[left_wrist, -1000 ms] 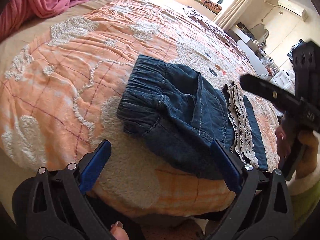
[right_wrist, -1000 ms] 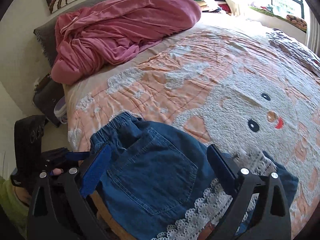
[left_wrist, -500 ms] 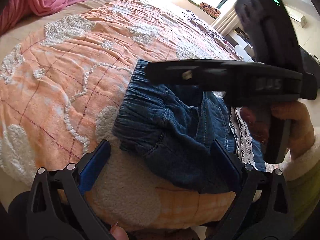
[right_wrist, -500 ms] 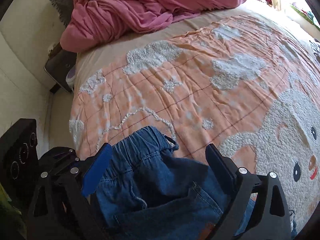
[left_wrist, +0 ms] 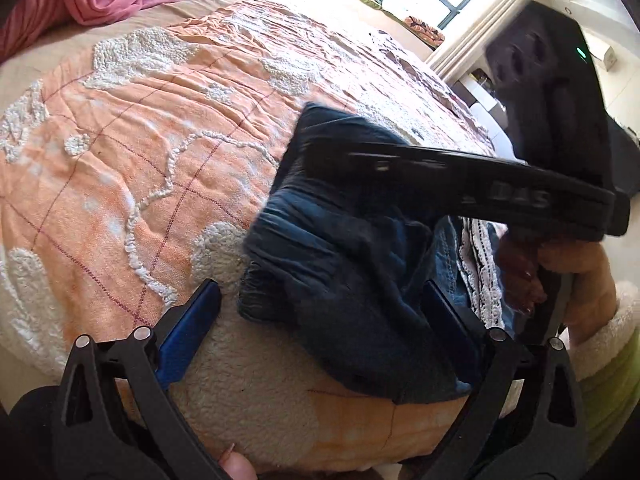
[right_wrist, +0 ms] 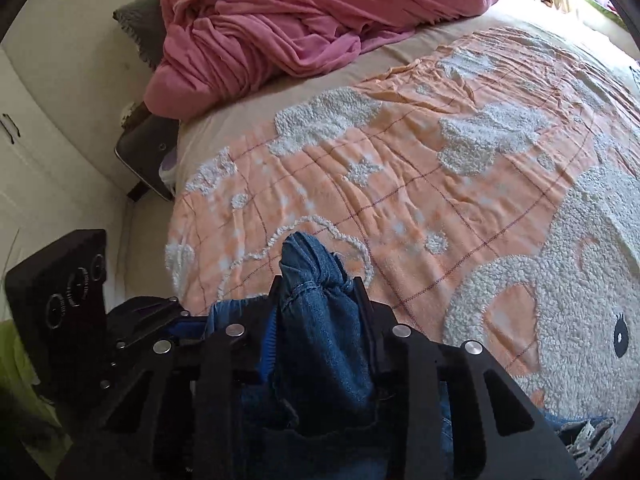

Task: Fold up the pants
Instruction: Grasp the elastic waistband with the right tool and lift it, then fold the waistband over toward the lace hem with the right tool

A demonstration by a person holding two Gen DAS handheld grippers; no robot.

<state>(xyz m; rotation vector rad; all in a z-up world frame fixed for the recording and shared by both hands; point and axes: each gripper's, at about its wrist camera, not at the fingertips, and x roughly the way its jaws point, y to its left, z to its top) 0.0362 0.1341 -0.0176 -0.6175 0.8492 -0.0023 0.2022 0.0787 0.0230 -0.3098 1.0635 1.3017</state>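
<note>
Partly folded pants (left_wrist: 352,280) lie low centre on the bed (left_wrist: 140,128). Right gripper (right_wrist: 318,300) fingers are closing on a bunched denim edge; left gripper (left_wrist: 320,328) fingers spread, empty. Folding seems unfinished.

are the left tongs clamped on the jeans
No: the left tongs stand wide open, their blue pads either side of the dark blue denim pants on the orange patterned bedspread.
</note>
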